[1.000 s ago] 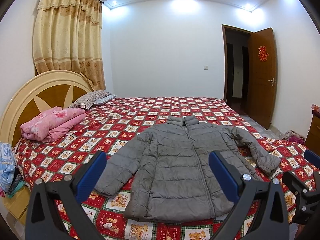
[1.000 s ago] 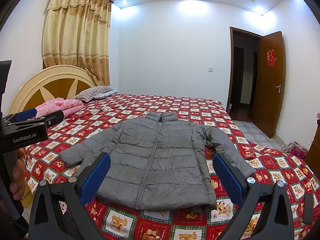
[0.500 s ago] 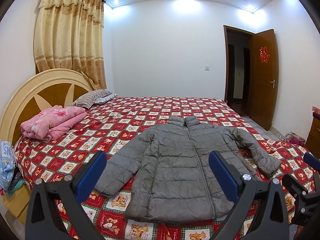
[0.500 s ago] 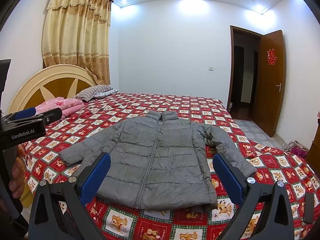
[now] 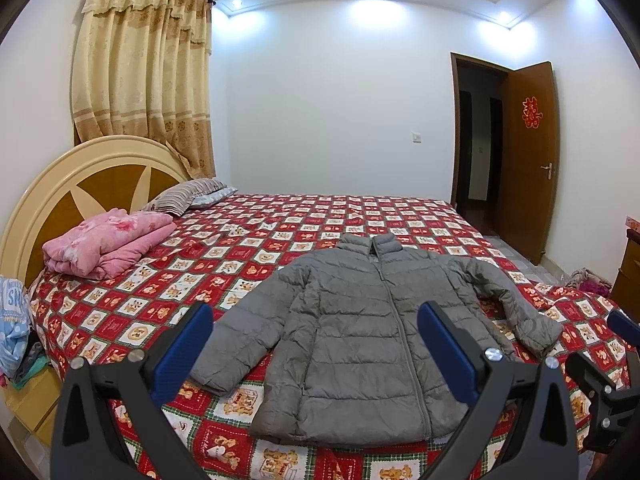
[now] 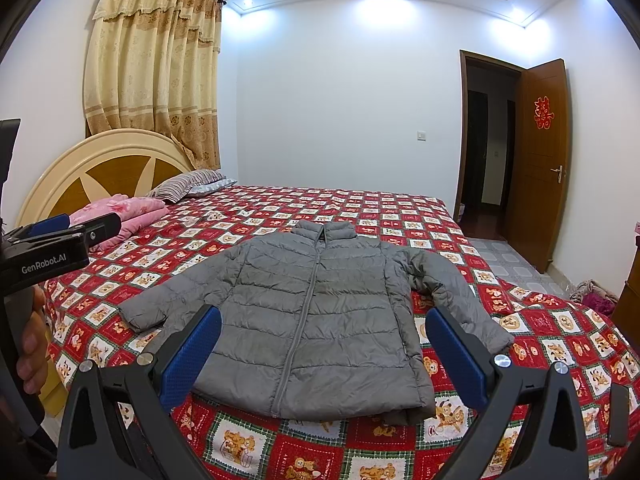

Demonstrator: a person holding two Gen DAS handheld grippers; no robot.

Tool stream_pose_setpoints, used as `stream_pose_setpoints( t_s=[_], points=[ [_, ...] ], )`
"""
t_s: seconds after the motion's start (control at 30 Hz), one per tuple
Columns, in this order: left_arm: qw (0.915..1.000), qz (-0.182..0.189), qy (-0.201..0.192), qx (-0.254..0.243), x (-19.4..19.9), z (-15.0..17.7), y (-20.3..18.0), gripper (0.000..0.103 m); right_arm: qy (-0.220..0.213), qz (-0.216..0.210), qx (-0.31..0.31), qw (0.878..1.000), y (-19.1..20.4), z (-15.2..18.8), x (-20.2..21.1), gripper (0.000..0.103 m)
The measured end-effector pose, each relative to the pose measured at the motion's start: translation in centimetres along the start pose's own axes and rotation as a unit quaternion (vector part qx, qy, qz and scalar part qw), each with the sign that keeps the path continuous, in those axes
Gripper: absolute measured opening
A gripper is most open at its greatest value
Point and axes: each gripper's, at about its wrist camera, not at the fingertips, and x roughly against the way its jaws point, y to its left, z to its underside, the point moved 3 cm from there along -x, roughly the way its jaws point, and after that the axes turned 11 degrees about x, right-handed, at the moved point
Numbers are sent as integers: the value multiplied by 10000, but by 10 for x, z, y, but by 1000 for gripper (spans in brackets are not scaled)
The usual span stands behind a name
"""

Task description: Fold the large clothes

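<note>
A white-walled bedroom holds a bed [image 5: 280, 240] under a red checked quilt with bear prints, a cream and brown headboard [image 5: 80, 184] at the left of the frame and a brown door [image 5: 528, 152] open at the right. The grey puffer jacket [image 5: 360, 328] lies flat and zipped at lower centre, collar away, sleeves spread, with a folded pink blanket [image 5: 108, 244] well apart at left. The left gripper [image 5: 316, 344] and right gripper [image 6: 324, 348] hang before the jacket's hem, jaws spread wide and holding nothing.

Jacket [image 5: 360, 344] grey; quilt [image 5: 168, 292] red-and-white check (bear motifs); blanket [image 5: 104, 244] pink; pillow [image 5: 184, 196] striped; pads [image 6: 192, 352] blue.
</note>
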Motion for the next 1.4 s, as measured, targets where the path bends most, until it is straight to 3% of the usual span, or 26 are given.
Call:
stream_pose_setpoints(
  t_s=[1.17, 1.4],
  points=[
    [10000, -31, -20, 19, -1, 1, 6, 103, 5, -18, 3, 10000, 1, 2, -2, 102],
    [9998, -157, 148, -30, -39, 12, 15, 103, 201, 14, -123, 9997, -8, 19, -31, 102]
  ],
)
